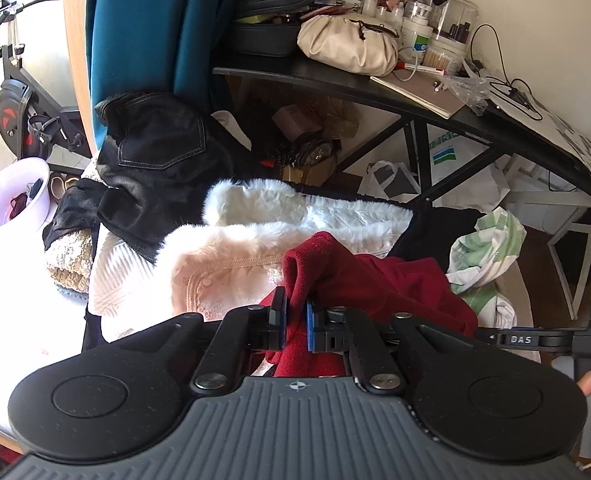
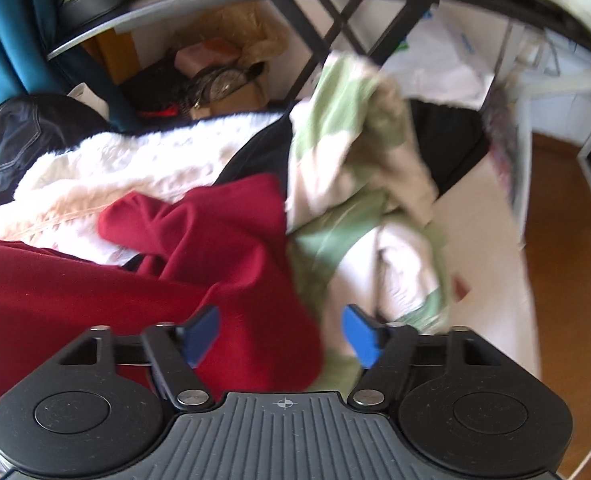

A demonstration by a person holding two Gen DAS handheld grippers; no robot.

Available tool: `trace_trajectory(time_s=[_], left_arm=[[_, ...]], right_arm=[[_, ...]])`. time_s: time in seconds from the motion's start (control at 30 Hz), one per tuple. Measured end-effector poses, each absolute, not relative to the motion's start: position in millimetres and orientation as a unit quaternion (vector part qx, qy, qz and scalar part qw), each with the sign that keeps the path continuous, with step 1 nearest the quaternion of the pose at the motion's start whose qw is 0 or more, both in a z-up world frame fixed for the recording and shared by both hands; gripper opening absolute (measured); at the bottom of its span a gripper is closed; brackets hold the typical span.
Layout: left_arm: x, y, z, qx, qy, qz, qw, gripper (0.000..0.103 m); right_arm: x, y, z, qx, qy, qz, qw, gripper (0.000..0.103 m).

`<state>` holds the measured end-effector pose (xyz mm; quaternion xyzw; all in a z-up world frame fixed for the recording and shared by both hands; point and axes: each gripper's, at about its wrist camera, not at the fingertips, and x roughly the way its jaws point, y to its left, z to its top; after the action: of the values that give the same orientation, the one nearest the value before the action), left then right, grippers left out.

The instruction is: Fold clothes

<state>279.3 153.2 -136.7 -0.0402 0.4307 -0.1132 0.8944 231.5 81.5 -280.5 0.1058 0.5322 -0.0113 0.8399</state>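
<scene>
Red garment (image 1: 375,280) pinched in left gripper (image 1: 295,312) fingers; right gripper (image 2: 281,332) (own view only) spread wide

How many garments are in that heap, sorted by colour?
Red: 1, the red garment pinched in the left hand-held gripper
White or pale pink fluffy: 1, the fur-trimmed coat
Green and white: 1, the checked cloth
Black: 2, the black jeans and a black cloth under the checked one
Total: 5 that I can tell apart.
</scene>
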Motion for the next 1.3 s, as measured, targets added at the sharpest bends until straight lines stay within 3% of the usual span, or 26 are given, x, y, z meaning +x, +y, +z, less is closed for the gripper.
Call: trace_trajectory(time_s=[0.03,0.07,0.1,0.13,0.2,0.57,0.6,0.67,0.73,0.77,0.83,0.93,1.17,1.2,1.27,1.3], left_arm=[[277.3,153.3,-132.0,-0.042,0.427,-0.116,0.896,0.009],[275.3,153.4,-127.2,-0.044,0.422,-0.118,0.898,0.009],[273.3,153.5,-122.4,-0.046,0.418,-0.121,0.899,0.009],[270.8,155.4,-113.4,-0.049,0.407,-0.123,0.904,0.009],[267.7,156.2,-95.9,-0.052,0.386,-0.124,0.912,0.009],[283.1,174.8,-4.2,-0.099,0.264,-0.128,0.951,0.008],[282.7,176.2,2.2,-0.104,0.255,-0.132,0.952,0.008],[280.8,175.7,13.9,-0.101,0.233,-0.136,0.957,0.008],[276.8,174.8,22.0,-0.097,0.217,-0.141,0.961,0.008],[276.6,173.9,24.4,-0.094,0.213,-0.143,0.962,0.008],[275.7,173.8,26.8,-0.090,0.209,-0.140,0.964,0.008],[273.3,175.6,26.6,-0.090,0.211,-0.138,0.964,0.008],[260.5,181.3,30.0,-0.080,0.209,-0.139,0.965,0.008],[257.3,182.8,31.7,-0.080,0.206,-0.139,0.965,0.006],[250.7,186.0,36.8,-0.079,0.189,-0.134,0.970,0.003],[249.1,188.5,39.8,-0.082,0.183,-0.128,0.971,0.003]], right_arm=[[233.5,84.2,-286.0,0.116,0.537,-0.010,0.835,0.085],[236.2,87.5,-291.5,0.123,0.542,-0.010,0.831,0.085],[239.9,91.9,-296.1,0.123,0.547,-0.008,0.828,0.080],[242.7,96.4,-299.0,0.123,0.551,0.001,0.825,0.048],[250.1,105.0,-299.0,0.127,0.561,0.022,0.818,0.002],[263.4,98.4,-137.6,0.172,0.339,0.067,0.922,0.000],[265.4,96.9,-127.9,0.159,0.333,0.076,0.926,0.001],[270.5,95.9,-118.7,0.131,0.341,0.102,0.925,0.013],[268.4,103.0,-123.8,0.089,0.350,0.118,0.925,0.048],[265.8,108.5,-128.7,0.064,0.354,0.124,0.925,0.055],[258.3,127.3,-150.1,0.004,0.362,0.139,0.922,0.080],[249.0,157.4,-188.0,-0.083,0.378,0.166,0.907,0.098],[251.3,227.7,-259.4,-0.254,0.364,0.193,0.875,0.102],[257.1,233.2,-267.6,-0.253,0.378,0.206,0.866,0.099],[267.7,236.9,-275.2,-0.222,0.406,0.238,0.854,0.056],[275.2,236.1,-275.9,-0.196,0.428,0.242,0.848,0.016]])
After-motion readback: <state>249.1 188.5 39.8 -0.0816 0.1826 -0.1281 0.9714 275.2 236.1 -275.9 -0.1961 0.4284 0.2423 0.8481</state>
